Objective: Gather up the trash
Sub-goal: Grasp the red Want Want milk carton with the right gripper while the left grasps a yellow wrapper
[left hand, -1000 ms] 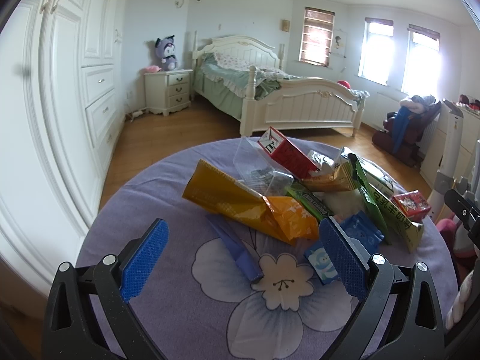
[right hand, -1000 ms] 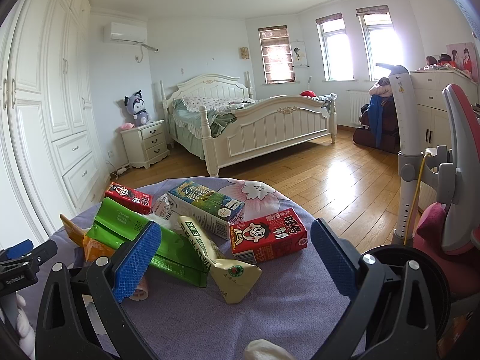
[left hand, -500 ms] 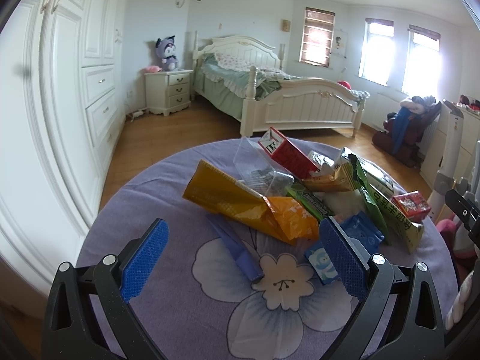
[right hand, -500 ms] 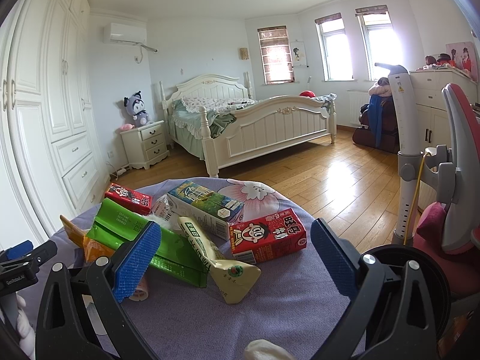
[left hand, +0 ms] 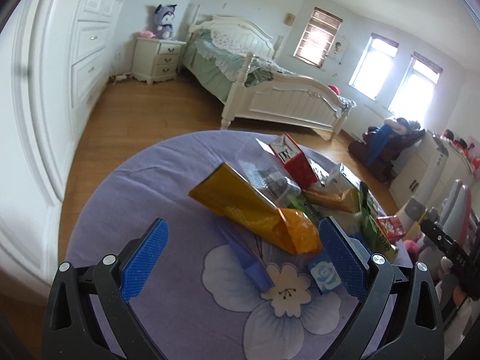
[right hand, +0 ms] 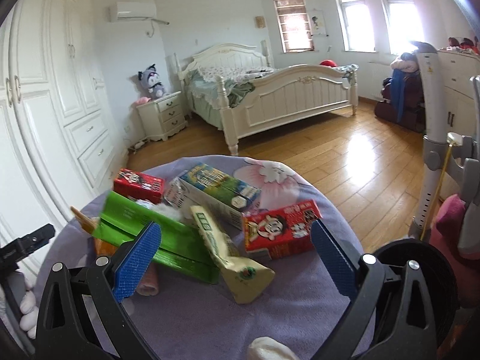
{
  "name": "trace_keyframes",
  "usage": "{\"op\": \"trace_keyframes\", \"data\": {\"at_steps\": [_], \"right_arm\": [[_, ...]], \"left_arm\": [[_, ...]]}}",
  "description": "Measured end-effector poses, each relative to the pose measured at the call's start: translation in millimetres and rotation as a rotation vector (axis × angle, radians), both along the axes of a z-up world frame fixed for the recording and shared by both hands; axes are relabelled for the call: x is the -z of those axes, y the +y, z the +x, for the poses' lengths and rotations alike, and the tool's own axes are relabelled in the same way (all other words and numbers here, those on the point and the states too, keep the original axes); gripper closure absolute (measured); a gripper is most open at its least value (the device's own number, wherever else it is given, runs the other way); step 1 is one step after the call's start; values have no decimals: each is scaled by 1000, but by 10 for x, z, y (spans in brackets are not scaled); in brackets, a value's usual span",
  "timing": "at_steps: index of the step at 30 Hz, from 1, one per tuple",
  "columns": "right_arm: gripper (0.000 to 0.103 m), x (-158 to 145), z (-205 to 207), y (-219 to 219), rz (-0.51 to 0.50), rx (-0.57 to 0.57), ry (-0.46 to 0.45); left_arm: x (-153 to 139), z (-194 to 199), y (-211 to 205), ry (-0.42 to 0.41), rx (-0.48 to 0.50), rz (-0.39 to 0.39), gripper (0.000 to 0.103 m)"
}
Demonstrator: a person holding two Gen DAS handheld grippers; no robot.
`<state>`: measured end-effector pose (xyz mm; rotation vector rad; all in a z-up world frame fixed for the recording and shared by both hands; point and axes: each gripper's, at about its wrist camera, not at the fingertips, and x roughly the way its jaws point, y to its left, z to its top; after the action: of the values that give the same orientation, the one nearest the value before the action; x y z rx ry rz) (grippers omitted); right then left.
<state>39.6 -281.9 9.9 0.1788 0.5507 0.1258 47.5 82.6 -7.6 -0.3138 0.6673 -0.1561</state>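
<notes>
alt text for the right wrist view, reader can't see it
The open right gripper hovers over a purple-clothed round table strewn with trash: a red milk carton, a green box, a cream wrapper. Behind lies a bedroom with a white bed.

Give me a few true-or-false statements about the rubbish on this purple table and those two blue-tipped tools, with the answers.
1. The left gripper has its jaws spread with nothing between them. True.
2. The right gripper is clamped on the red carton. False: its jaws stand open and hold nothing; the carton lies on the tablecloth.
3. A yellow-orange bag lies on the cloth in front of the left gripper. True.
4. The green box stands upright. False: it lies flat among the other packaging.
5. The table is bare wood. False: a purple flowered cloth covers it.
</notes>
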Motion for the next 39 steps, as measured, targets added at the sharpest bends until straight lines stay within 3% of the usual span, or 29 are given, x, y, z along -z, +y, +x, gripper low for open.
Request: {"op": "trace_keyframes", "data": {"at_steps": [3,8,10,14,19,23,24,25,27,29,30,32,35,39], "right_arm": [[5,-306,233,274,-32,-123,6],[5,-506,884,980,-96,-386,137],[5,-481,1143,1240,-152,-504,189],[5,-353,1597,1736,-451,-684,225],[5,-67,1960,1918,-577,-850,293],[6,160,2048,1976,-585,-955,352],[11,204,2051,1999,-587,-974,365],[24,235,2067,2016,-571,-995,384],[34,231,2096,1999,-486,-1025,419],[36,213,2042,1991,-454,-1034,418],[37,201,2001,1968,-450,-1030,413],[38,157,1893,1904,-435,-1001,386],[39,-9,1689,1741,-375,-945,318],[42,-376,1393,1393,-214,-827,201]], "left_arm": [[30,265,179,44,13,-29,4],[203,763,260,188,65,-107,4],[282,893,258,225,69,-145,5],[438,1039,144,272,96,-186,9],[550,1204,58,273,71,-186,15],[570,1315,66,254,66,-195,25],[568,1342,93,252,66,-197,30],[568,1358,98,249,69,-201,31],[583,1374,98,248,80,-209,43],[583,1366,105,239,78,-202,51],[585,1345,134,240,80,-216,60],[577,1323,184,238,77,-243,69],[464,1250,208,206,74,-237,75],[230,1064,273,139,59,-223,87]]}}
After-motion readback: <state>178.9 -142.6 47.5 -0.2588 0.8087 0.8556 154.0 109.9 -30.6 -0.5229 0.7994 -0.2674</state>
